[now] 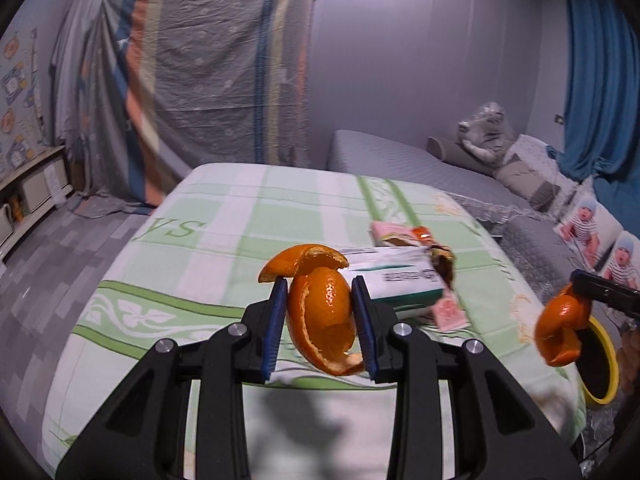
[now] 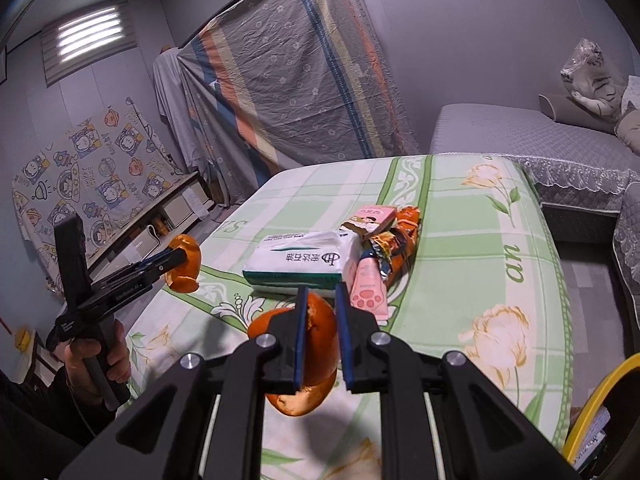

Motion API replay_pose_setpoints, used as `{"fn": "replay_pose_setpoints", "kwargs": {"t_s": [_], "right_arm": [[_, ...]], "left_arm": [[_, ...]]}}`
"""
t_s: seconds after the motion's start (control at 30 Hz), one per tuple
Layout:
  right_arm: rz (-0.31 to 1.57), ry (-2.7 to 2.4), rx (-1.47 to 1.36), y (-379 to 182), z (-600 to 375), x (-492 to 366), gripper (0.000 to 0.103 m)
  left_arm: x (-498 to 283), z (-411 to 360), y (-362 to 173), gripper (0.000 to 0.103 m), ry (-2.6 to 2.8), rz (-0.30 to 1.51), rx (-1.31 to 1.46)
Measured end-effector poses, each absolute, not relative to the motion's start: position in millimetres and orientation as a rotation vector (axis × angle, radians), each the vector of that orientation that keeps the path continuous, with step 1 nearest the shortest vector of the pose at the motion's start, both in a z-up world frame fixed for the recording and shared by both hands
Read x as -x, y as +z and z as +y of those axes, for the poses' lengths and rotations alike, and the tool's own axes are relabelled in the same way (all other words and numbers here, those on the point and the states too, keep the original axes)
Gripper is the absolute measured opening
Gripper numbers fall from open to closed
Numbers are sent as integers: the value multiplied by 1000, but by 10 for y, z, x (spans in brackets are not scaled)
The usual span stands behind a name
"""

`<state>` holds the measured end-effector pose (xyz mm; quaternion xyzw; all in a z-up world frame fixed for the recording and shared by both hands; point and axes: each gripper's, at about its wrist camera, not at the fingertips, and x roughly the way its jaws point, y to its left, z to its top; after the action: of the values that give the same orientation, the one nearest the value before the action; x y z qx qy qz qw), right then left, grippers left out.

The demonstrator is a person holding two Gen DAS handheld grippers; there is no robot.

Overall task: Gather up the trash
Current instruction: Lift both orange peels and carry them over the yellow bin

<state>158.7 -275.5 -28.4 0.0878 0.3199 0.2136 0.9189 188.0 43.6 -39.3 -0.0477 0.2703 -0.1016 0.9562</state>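
Note:
My left gripper [image 1: 320, 292] is shut on a curled orange peel [image 1: 324, 312], held above the green-checked tablecloth [image 1: 224, 220]; it also shows in the right wrist view [image 2: 180, 262]. My right gripper [image 2: 322, 300] is shut on another orange peel [image 2: 316, 344]; it shows in the left wrist view [image 1: 576, 292] with its peel [image 1: 560, 328] over a yellow bin [image 1: 600, 364]. On the cloth lie a white tissue pack [image 2: 300, 260], a pink tube [image 2: 368, 288], a pink box [image 2: 372, 218] and crumpled wrappers [image 2: 400, 236].
The yellow bin rim [image 2: 592, 404] sits off the table's right front corner. A grey sofa [image 2: 520, 132] with a wrapped plush toy [image 2: 592, 76] stands beyond the table. A draped sheet [image 2: 288, 68] hangs at the back. A low shelf [image 2: 160, 216] runs along the left wall.

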Motion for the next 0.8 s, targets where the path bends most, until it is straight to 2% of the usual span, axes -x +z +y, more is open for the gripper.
{"fn": "replay_pose_setpoints", "kwargs": {"t_s": [0.8], "right_arm": [[503, 1, -298, -124, -4536, -646, 13]], "left_arm": [[-1494, -2006, 122, 31, -694, 418, -125]]}}
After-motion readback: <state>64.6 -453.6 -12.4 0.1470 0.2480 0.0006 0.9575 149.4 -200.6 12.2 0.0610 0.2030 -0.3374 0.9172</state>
